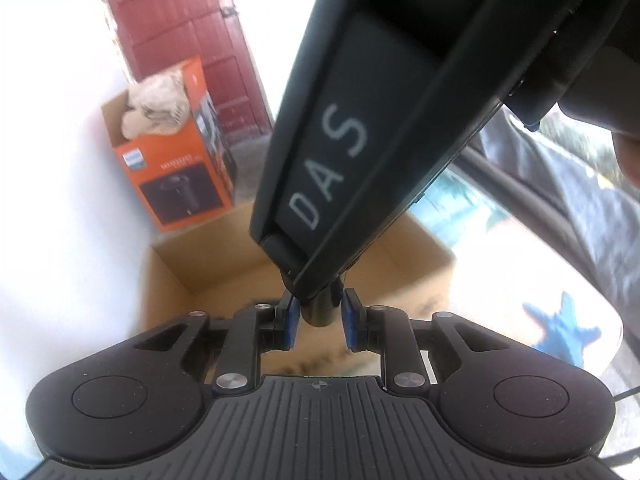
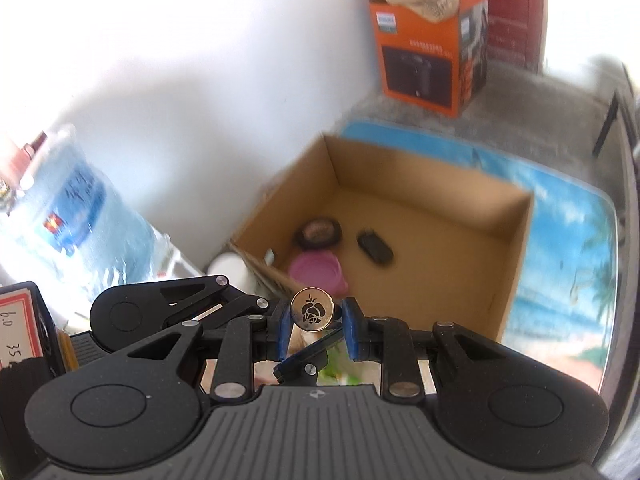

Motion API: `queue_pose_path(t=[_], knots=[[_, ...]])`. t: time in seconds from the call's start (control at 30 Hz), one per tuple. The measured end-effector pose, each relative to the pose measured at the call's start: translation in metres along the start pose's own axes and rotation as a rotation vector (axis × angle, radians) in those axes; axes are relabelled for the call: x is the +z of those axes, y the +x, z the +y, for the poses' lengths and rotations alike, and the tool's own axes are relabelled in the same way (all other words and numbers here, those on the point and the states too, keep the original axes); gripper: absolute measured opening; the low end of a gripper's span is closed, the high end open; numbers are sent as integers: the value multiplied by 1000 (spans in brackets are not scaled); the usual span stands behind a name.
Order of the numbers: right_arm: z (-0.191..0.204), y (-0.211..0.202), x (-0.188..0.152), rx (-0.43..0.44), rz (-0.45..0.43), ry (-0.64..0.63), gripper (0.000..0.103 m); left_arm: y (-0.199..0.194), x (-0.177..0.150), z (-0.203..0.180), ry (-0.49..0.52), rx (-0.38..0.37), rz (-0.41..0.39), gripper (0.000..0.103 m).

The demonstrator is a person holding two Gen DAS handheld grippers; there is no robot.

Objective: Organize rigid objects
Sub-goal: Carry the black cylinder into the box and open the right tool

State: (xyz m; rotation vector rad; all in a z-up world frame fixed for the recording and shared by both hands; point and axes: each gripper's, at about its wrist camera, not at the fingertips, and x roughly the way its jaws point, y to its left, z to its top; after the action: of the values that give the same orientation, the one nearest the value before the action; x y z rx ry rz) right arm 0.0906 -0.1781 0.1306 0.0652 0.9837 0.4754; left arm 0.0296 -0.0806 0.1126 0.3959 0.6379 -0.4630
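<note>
In the right wrist view my right gripper (image 2: 314, 322) is shut on a small cylinder with a gold cap bearing a black rose (image 2: 311, 309), held above the near corner of an open cardboard box (image 2: 516, 248). The box holds a pink lid (image 2: 318, 272), a round dark tin (image 2: 318, 232) and a small black item (image 2: 374, 246). In the left wrist view my left gripper (image 1: 320, 322) stands around the dark cylinder (image 1: 320, 310) with its right pad apart from it. The other gripper's body marked "DAS" (image 1: 340, 152) reaches in from above. The box (image 1: 420, 256) lies below.
An orange product box (image 2: 428, 48) with a cloth on top stands by the white wall near a red door (image 1: 180, 20). A large water bottle (image 2: 68, 208) and a white cup (image 2: 232, 268) sit left of the cardboard box. A blue beach-print mat (image 2: 560, 240) lies under it.
</note>
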Motion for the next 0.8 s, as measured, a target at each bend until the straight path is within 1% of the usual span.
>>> queue_pose_path(t=[0.1, 0.17, 0.3, 0.37, 0.47, 0.57, 0.6, 0.67, 0.8], knots=[[11, -1, 28, 15, -34, -38, 28, -7, 16, 25, -4, 41, -29, 21], [14, 4, 47, 33, -53, -62, 28, -5, 24, 43, -12, 68, -41, 21], [10, 33, 82, 65, -66, -109, 28, 19, 37, 80, -65, 91, -20, 22], [5, 54, 100, 93, -59, -115, 28, 34, 44, 89, -63, 118, 2, 22], [-6, 86, 124, 133, -34, -127, 28, 58, 49, 104, -101, 138, 40, 22], [-22, 122, 143, 171, 11, -129, 28, 87, 52, 112, -124, 153, 97, 22], [-28, 135, 149, 188, 31, -127, 28, 92, 46, 113, -132, 158, 118, 22], [-35, 157, 157, 215, 65, -122, 28, 111, 44, 116, -156, 163, 160, 22], [-48, 194, 166, 250, 119, -129, 26, 128, 48, 118, -177, 180, 230, 23]])
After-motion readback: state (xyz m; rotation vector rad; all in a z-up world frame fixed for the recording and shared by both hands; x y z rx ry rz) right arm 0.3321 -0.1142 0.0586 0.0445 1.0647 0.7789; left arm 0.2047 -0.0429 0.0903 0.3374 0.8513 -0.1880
